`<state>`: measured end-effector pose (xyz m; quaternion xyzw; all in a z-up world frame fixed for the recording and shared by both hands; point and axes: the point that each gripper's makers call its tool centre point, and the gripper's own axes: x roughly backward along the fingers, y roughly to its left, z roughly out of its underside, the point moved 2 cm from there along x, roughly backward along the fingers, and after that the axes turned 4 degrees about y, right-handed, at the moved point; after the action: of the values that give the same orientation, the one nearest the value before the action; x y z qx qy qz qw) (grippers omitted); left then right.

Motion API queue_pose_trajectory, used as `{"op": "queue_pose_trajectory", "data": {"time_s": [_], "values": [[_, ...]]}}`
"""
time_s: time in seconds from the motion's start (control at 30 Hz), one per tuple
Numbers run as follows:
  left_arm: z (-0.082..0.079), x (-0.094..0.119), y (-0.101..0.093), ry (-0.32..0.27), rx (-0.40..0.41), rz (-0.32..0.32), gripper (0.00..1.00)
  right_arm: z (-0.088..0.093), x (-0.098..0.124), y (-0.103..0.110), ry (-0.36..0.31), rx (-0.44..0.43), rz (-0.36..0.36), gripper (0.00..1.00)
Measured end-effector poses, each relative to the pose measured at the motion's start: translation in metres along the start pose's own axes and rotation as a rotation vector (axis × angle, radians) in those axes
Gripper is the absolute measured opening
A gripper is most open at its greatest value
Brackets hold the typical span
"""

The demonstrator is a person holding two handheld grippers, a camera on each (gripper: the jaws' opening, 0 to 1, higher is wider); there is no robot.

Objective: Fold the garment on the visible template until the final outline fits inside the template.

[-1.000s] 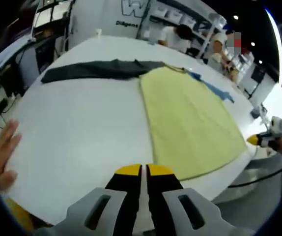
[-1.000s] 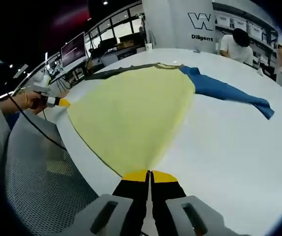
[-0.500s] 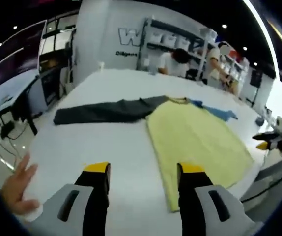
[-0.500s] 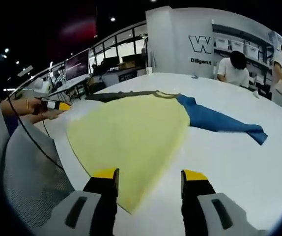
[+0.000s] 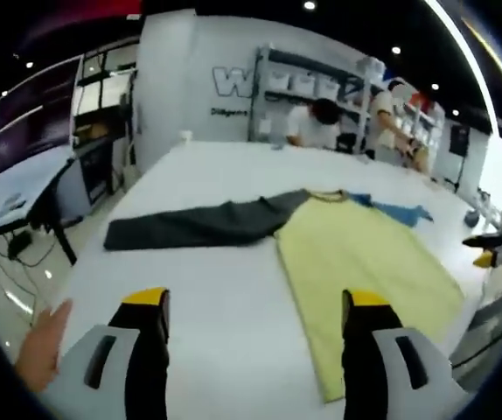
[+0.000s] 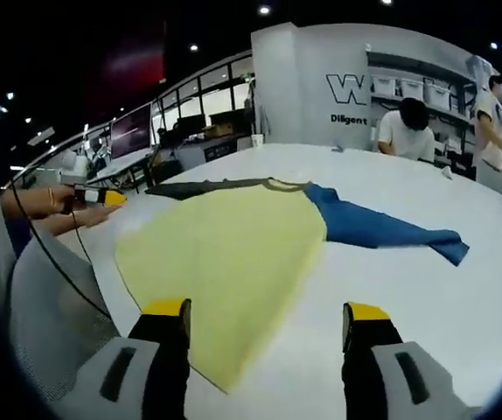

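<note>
Both tools now spread wide and empty: left tool [image 5: 255, 306], right tool [image 6: 267, 311]; shut 1 s ago, half open 0.5 s ago. Both lifted back from the hem. Garment [image 5: 365, 254] released, flat on white counter [image 5: 207, 289], dark sleeve [image 5: 198, 226] and blue sleeve [image 6: 378, 229] outstretched. Folding judged not begun; sleeves next.

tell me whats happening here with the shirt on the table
A person holds a gripper in each hand over a white table. The garment, yellow body with one dark sleeve and one blue sleeve, lies spread flat, not yet folded. The left gripper and right gripper are open, holding nothing.
</note>
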<state>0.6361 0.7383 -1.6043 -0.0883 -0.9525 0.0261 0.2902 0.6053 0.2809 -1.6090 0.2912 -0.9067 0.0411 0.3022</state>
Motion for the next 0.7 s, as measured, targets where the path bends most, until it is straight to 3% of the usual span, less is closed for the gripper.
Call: {"op": "queue_pose_trajectory", "data": {"time_s": [0.37, 0.5, 0.6, 0.7], "values": [[-0.015, -0.014, 0.019, -0.014, 0.074, -0.038, 0.69, -0.004, -0.005, 0.005, 0.009, 0.005, -0.006, 0.66], [-0.027, -0.025, 0.037, -0.010, 0.073, -0.072, 0.65, -0.008, -0.006, 0.002, 0.011, 0.004, -0.004, 0.64], [-0.031, -0.041, 0.065, 0.002, 0.086, -0.106, 0.64, -0.010, -0.007, 0.001, 0.013, 0.004, 0.002, 0.64], [-0.031, -0.047, 0.073, 0.011, 0.101, -0.132, 0.61, -0.009, -0.007, -0.001, 0.024, 0.003, 0.011, 0.63]]}}
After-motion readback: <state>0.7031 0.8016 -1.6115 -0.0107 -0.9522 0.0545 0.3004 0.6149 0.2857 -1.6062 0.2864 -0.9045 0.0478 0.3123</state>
